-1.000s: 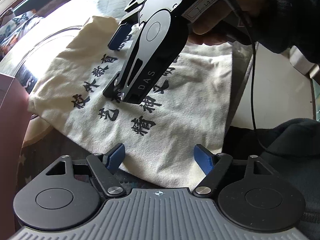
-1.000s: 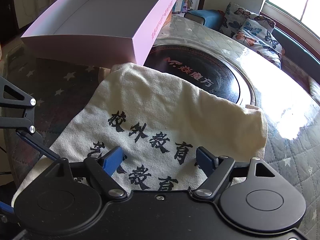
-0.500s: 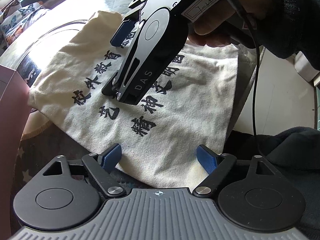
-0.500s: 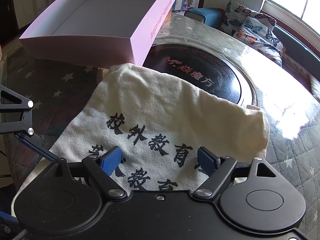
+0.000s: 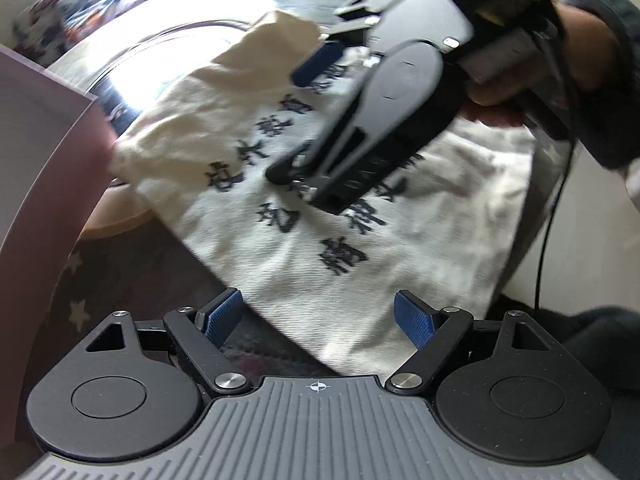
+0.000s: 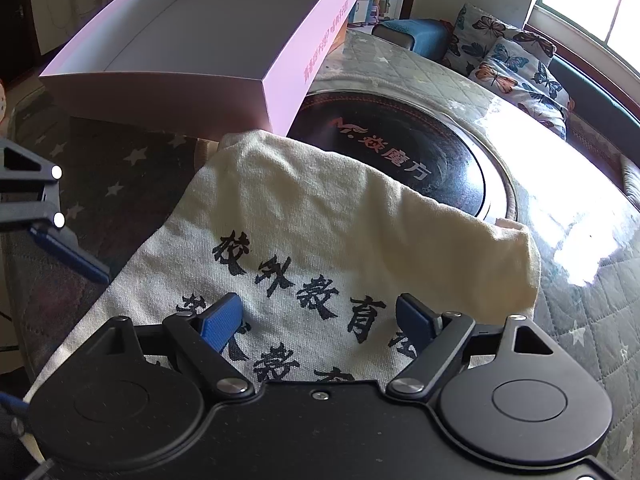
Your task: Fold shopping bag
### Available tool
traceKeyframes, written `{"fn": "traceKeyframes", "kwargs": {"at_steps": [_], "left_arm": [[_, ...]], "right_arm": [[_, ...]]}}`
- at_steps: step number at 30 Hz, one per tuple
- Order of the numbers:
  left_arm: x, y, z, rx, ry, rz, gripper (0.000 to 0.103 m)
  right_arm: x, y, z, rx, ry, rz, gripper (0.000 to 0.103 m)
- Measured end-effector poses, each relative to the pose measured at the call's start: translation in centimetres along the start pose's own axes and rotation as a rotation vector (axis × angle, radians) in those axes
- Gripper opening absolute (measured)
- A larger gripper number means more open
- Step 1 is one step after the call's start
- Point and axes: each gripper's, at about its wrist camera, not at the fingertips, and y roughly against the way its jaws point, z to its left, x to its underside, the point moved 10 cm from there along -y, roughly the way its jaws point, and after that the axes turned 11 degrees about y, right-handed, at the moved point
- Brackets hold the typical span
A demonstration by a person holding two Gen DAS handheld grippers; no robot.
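Since the earlier view: left tool rolled about its own line, so the bag's print now runs more steeply across its picture; bag itself unshifted; right tool unmoved.

Item: cream canvas shopping bag with black printed characters. Lies flat on the quilted grey star-patterned surface, one far corner overlapping the round black glass hob plate set into that surface. Just beyond the bag's far edge stands the shallow pink cardboard box, open and empty.

Long axis: appears to run from the near edge, at the surface's rim, away toward the hob plate; the lines of print run across it.

Right tool: released, jaws wide, hovering low over the printed middle of the bag, nothing between the pads.

Left tool: released, jaws wide, poised at the bag's near-left edge, which passes between the blue pads untouched.

Nearer hand, as judged: the left, already at an edge of the bag; the right sits over the middle. A fold likely starts with the left tool closing on that edge and carrying it across the bag toward the right tool.
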Motion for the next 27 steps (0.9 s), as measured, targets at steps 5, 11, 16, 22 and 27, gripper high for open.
{"fn": "traceKeyframes", "kwargs": {"at_steps": [5,11,16,22,27], "left_arm": [[-0.1,-0.1,1.1,-0.006,0.051,-0.002,0.083],[-0.6,-0.1,2.2,-0.013,0.106,-0.019,0.083],[-1.3,-0.2,3.1,-0.022,0.151,-0.039,0.082],[-2.4,-0.7,4.3,-0.040,0.196,-0.055,0.078],[-3.1,-0.9,5.1,-0.050,0.216,-0.074,0.076]], "right_arm": [[-0.1,-0.1,0.0,-0.003,0.003,0.002,0.086],[-0.3,-0.2,0.1,0.002,0.019,0.003,0.086],[-0.5,-0.2,0.0,0.004,0.024,-0.001,0.086],[-1.5,0.1,-0.6,0.046,0.058,-0.018,0.086],[-2.9,0.8,-2.0,0.065,0.061,-0.049,0.086]]}}
